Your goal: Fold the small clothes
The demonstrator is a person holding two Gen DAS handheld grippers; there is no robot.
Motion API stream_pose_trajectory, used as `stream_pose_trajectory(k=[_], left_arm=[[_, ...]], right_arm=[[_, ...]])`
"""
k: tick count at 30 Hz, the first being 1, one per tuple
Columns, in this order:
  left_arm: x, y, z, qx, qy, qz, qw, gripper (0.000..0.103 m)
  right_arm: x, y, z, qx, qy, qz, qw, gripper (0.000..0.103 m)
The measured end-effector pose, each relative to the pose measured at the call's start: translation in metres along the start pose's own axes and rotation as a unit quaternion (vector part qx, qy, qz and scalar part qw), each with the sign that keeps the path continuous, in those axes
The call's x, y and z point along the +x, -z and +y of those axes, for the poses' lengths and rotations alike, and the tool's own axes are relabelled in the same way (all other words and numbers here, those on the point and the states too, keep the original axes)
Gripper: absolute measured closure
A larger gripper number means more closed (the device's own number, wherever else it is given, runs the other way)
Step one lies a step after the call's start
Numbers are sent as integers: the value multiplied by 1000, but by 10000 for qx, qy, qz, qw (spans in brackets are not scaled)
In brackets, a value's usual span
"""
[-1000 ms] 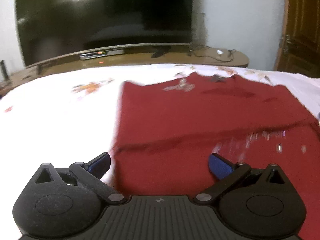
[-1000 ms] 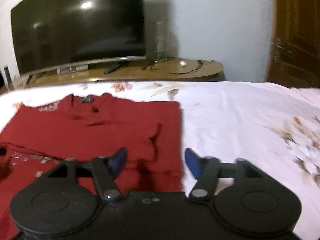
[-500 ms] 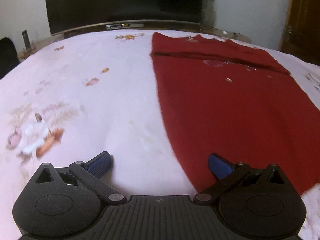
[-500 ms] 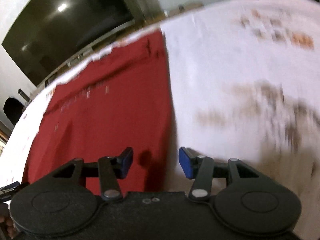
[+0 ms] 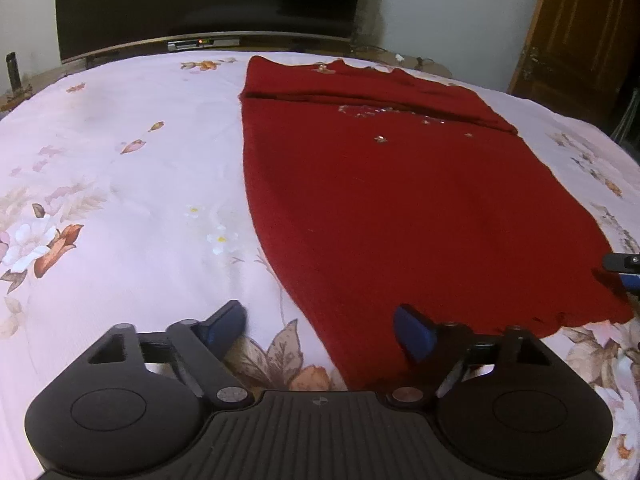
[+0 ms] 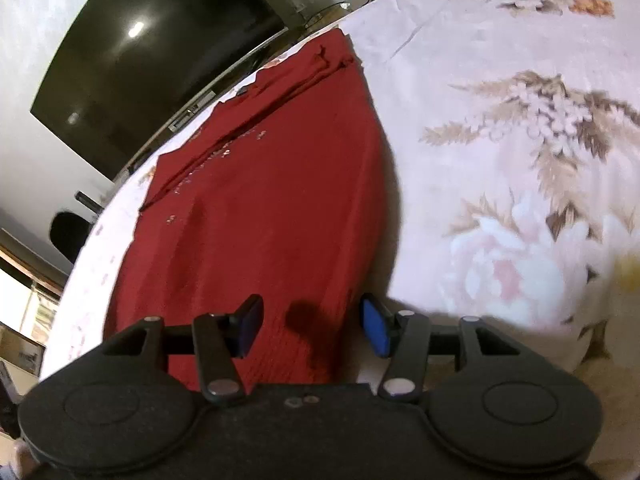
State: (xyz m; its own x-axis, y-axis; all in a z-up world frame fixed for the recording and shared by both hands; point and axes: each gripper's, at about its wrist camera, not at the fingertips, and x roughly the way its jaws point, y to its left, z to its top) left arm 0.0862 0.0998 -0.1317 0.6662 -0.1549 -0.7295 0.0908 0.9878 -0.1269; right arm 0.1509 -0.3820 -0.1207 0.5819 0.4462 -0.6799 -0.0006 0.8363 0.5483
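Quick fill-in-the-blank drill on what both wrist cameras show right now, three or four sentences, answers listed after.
1. The garment lying on the floral bedsheet is ___ in colour.
2. The left gripper has its jaws ___, holding nothing.
3. The right gripper straddles the garment's near ___ corner.
4. Beyond the bed stands a large dark ___.

Missing words: red; open; right; television

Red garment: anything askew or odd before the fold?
Nothing stands out. The red garment lies flat on the floral bedsheet, top part already folded over. The left gripper and right gripper are open at its near corners.
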Motion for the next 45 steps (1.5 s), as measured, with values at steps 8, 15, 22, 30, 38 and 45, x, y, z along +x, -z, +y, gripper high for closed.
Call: stream_pose_trajectory(k=[8, 15, 22, 30, 38, 45], left_arm=[[2, -4, 6, -255, 402, 61, 9988, 34], [16, -7, 26, -1207, 1410, 45, 9826, 35], [30, 10, 63, -2358, 1898, 25, 9531, 68], [17, 22, 82, -2754, 2012, -556, 9384, 101], [28, 44, 90, -2848, 1841, -377, 9400, 100], [22, 31, 93, -3014, 1927, -592, 9319, 100]], right_arm=[[1, 4, -15, 721, -576, -1, 9957, 50], [14, -2, -19, 1054, -941, 63, 9899, 57], [21, -4, -24, 1186, -1015, 133, 9876, 70], [15, -11, -13, 833, -741, -141, 9937, 98], [13, 0, -32, 751, -324, -142, 9966, 98], [1, -20, -12, 580, -520, -458, 9959, 98]])
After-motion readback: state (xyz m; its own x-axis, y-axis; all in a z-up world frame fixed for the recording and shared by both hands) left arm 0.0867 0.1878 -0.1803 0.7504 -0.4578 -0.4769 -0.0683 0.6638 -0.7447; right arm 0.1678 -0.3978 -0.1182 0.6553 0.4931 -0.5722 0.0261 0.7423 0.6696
